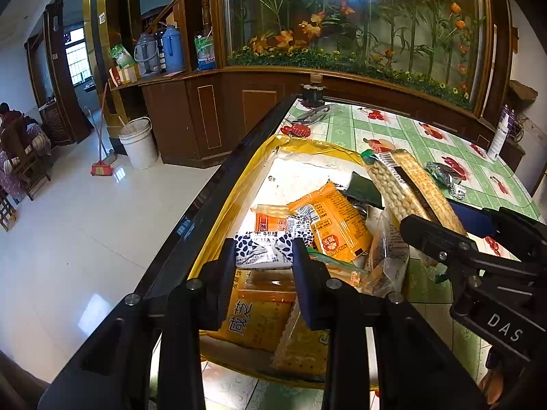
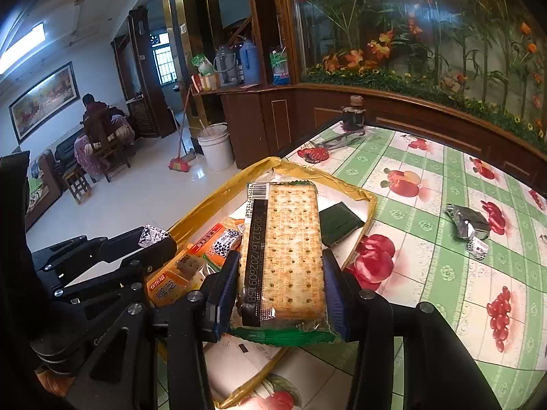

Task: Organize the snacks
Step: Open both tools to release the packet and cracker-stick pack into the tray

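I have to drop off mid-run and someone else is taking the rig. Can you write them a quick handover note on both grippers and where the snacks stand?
Left gripper: shut on a small black-and-white spotted packet, held over the yellow-rimmed tray.
Right gripper: shut on a long clear pack of crackers, also over the tray.
In the tray: orange snack packs, a large orange cracker bag, a dark green packet, another spotted packet.
On the tablecloth, outside the tray: a silver wrapper pile.
Left: place both held packs, then deal with the silver pile. The sorting scheme isn't evident.
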### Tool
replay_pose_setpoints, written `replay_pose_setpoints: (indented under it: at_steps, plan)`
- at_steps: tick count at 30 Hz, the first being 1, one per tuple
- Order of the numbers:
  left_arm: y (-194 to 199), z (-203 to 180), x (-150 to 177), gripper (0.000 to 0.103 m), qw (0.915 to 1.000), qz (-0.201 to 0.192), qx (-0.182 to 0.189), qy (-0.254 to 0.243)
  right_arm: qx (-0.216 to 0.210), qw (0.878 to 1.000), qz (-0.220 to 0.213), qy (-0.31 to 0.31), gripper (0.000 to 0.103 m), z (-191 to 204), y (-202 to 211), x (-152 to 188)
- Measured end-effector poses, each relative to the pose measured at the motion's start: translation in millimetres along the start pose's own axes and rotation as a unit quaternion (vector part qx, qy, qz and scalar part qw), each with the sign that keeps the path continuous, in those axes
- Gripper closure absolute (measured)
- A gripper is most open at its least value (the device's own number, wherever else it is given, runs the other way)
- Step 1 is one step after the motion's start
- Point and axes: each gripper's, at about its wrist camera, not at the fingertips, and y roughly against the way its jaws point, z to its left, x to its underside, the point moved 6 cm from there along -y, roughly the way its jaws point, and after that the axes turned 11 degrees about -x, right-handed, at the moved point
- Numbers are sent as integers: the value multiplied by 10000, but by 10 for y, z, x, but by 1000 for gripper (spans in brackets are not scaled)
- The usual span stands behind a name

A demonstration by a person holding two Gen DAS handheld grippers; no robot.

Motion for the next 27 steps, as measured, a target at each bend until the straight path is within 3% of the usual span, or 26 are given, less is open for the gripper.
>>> replay_pose_setpoints:
  at_steps: [27]
  plan:
    - [-313, -109, 31, 73, 9996, 267, 32, -125, -23, 9997, 243, 77, 56, -90, -474, -90]
